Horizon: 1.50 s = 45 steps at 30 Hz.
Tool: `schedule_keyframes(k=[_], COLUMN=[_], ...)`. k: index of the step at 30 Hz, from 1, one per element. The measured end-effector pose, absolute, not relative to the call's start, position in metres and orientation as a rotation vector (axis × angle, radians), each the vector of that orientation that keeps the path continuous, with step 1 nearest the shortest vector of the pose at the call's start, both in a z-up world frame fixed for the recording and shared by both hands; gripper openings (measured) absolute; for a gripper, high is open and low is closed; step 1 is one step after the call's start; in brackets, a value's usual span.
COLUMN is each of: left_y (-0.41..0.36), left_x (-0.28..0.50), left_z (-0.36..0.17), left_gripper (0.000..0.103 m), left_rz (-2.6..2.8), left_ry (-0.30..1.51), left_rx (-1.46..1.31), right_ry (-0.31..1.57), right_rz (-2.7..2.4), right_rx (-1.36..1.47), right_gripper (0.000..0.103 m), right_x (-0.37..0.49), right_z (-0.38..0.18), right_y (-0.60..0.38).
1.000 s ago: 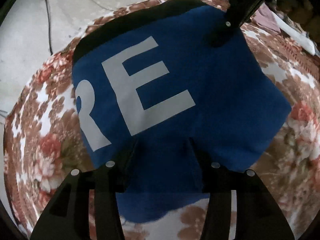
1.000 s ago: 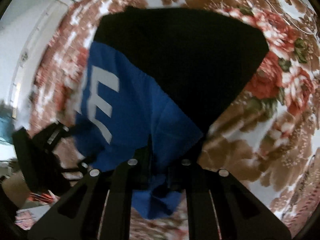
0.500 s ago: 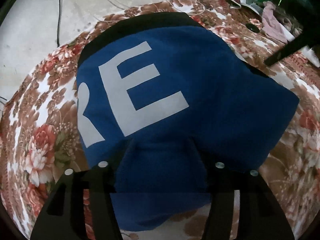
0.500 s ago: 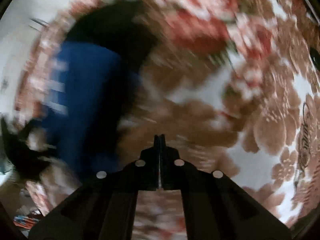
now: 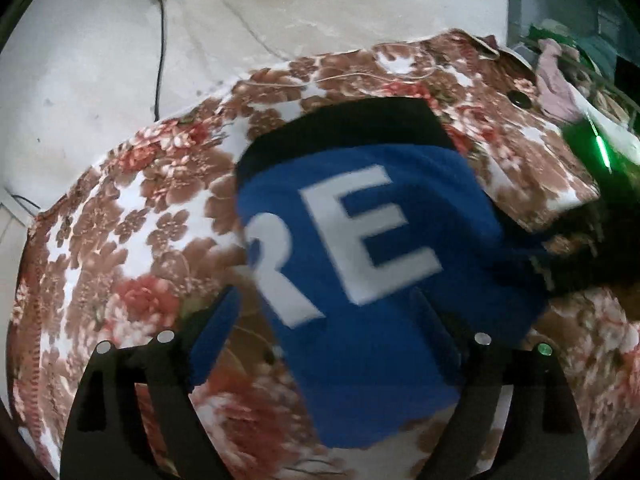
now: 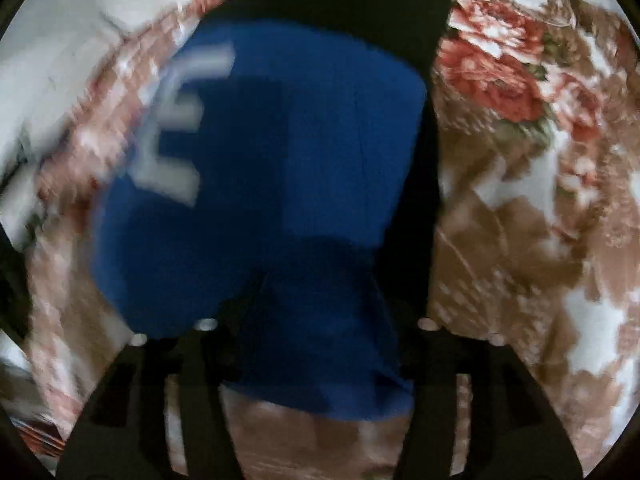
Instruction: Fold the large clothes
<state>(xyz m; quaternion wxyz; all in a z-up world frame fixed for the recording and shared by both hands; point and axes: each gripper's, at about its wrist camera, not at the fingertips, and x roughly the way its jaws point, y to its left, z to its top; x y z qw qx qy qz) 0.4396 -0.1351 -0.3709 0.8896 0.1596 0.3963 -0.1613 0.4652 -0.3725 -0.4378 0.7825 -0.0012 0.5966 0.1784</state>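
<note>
Left gripper (image 5: 326,304) jaws opening, right gripper (image 6: 316,292) jaws opening, both over folded blue-and-black garment with white letters (image 5: 380,288), nothing pinched. Best pinch near edge squarely, fold flat over floral blanket (image 5: 132,248).

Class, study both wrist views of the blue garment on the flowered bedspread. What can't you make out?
- Blue garment: the full word, left view; letters before "RE" folded under.
- Bedspread pattern, right view: smeared by blur.
- Items at the bed's far right, left view: dark, tiny, cut off by the edge.

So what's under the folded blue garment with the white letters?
A black layer shows past the far and right edges of the blue garment, and everything lies on a floral blanket. How far the black reaches beneath is covered.
</note>
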Motion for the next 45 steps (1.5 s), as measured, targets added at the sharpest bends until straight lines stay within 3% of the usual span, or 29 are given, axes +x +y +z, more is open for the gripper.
schedule_keyframes(k=[3,7,9,10,13,18,21,23,28,29,31,32,33,34,36,41,45], left_y=[-0.128,-0.113,-0.108,-0.106,-0.108,-0.119,-0.111,-0.101,-0.073,-0.065,-0.056,-0.055,-0.056,-0.059,-0.068,-0.098,-0.063], left_x=[0.467,0.509,0.532,0.548,0.582,0.611,0.62,0.623,0.608,0.603,0.589,0.584,0.575,0.56,0.537,0.501,0.491], left_z=[-0.368,-0.357,-0.355,-0.355,-0.357,-0.384,-0.415,-0.431,-0.432,-0.427,-0.415,-0.409,-0.401,-0.392,-0.383,-0.417,-0.437], left_gripper=[0.086,0.086,0.086,0.086,0.086,0.086,0.093,0.097,0.099,0.098,0.096,0.095,0.095,0.095,0.097,0.097,0.099], left_rz=[-0.317,-0.283,-0.248,-0.229,-0.187,-0.183,-0.18,-0.179,-0.117,-0.106,-0.078,-0.079,-0.098,-0.155,-0.277,-0.258,-0.21], left_ry=[0.85,0.884,0.906,0.921,0.945,1.01,1.074,1.122,1.101,1.105,1.094,1.08,1.063,1.043,1.022,1.069,1.095], left_rx=[0.296,0.106,0.055,0.025,-0.011,-0.033,-0.044,-0.057,-0.046,-0.071,-0.067,-0.056,-0.05,-0.069,-0.14,0.064,-0.064], right_ry=[1.316,1.228,1.118,1.082,1.015,1.083,1.166,1.19,1.156,1.152,1.175,1.179,1.152,1.133,1.113,1.197,1.177], right_rz=[0.378,0.309,0.276,0.262,0.165,0.024,-0.022,-0.019,-0.005,-0.031,-0.141,-0.134,-0.071,-0.026,0.104,0.186,0.159], right_rx=[0.078,0.087,0.062,0.054,0.013,-0.029,-0.079,-0.08,-0.149,-0.17,-0.185,-0.11,0.004,0.044,0.118,-0.036,-0.055], right_gripper=[0.061,0.062,0.066,0.075,0.076,0.074,0.075,0.083,0.086,0.083,0.064,0.064,0.067,0.078,0.087,0.088,0.092], right_x=[0.454,0.464,0.491,0.508,0.57,0.638,0.642,0.638,0.63,0.628,0.624,0.619,0.602,0.591,0.562,0.514,0.494], right_z=[-0.446,-0.391,-0.355,-0.342,-0.328,-0.374,-0.42,-0.443,-0.442,-0.437,-0.429,-0.42,-0.402,-0.393,-0.38,-0.425,-0.439], right_y=[-0.39,-0.395,-0.39,-0.385,-0.364,-0.355,-0.368,-0.379,-0.389,-0.391,-0.407,-0.417,-0.423,-0.421,-0.408,-0.369,-0.383])
